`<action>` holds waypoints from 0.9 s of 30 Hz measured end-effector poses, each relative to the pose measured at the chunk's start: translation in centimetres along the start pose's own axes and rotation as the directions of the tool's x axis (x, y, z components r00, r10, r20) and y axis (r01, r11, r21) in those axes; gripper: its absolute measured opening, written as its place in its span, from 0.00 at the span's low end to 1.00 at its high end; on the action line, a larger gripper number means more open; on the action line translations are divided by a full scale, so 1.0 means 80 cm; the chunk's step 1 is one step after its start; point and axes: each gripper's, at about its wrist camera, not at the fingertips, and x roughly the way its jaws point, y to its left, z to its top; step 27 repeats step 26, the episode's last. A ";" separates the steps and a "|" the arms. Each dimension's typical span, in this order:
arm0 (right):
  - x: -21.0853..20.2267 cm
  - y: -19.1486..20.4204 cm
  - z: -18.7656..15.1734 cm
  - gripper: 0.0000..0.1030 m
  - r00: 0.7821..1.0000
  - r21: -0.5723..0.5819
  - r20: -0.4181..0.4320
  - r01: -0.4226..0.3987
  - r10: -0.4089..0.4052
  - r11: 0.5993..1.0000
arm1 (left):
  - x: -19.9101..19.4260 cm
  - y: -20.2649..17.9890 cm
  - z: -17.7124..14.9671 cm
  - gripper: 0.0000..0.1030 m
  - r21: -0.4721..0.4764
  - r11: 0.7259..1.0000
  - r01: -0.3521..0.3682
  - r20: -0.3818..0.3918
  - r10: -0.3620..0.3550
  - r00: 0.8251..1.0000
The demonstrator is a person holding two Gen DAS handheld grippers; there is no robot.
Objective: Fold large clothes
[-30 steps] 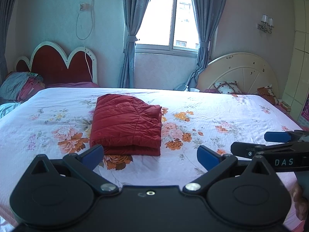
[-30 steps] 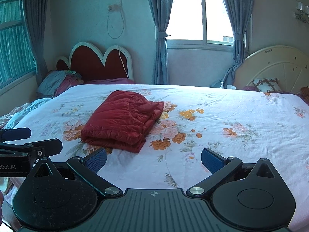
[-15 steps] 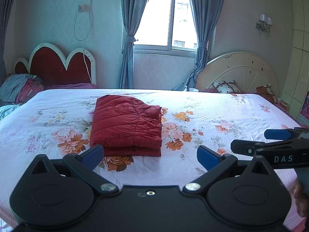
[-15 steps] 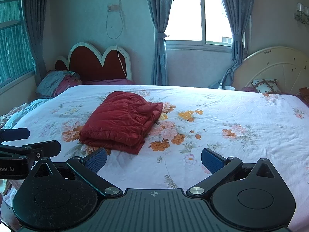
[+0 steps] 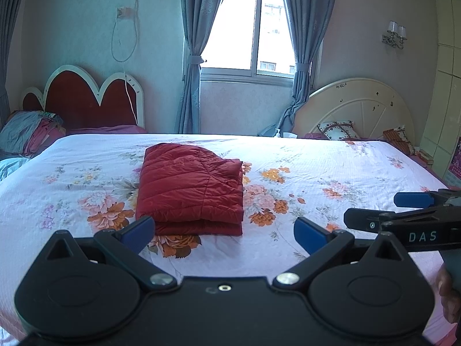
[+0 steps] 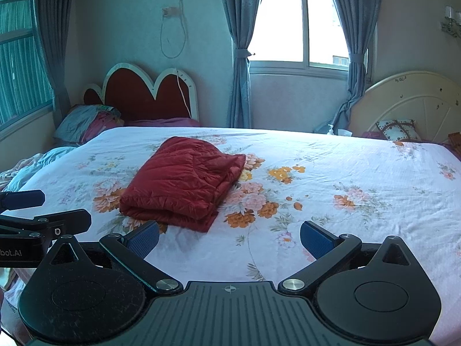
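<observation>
Lying folded on the floral-sheeted bed (image 5: 331,161), the red quilted jacket (image 5: 190,190) appears finished; left hand-held gripper (image 5: 224,232) and right hand-held gripper (image 6: 229,239) hover released, holding nothing.

— What lies on the bed?
— A folded red quilted jacket (image 6: 184,183), flat on the white floral bedsheet (image 6: 360,178).
— And the right gripper (image 6: 229,238)?
— Empty, blue-padded fingers (image 6: 142,240) spread wide, near the jacket's front edge but apart from it. The left gripper (image 6: 34,210) shows at the left edge.
</observation>
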 end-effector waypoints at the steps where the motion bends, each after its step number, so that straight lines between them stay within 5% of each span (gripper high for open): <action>1: 0.000 0.000 0.000 1.00 1.000 0.001 0.000 -0.001 0.001 1.000 | 0.000 0.000 0.000 0.99 0.000 1.000 0.000 0.000 0.000 1.000; 27: 0.004 0.002 0.004 1.00 1.000 -0.004 0.003 -0.003 0.003 1.000 | 0.002 0.007 0.009 0.99 -0.001 1.000 -0.005 -0.004 0.005 1.000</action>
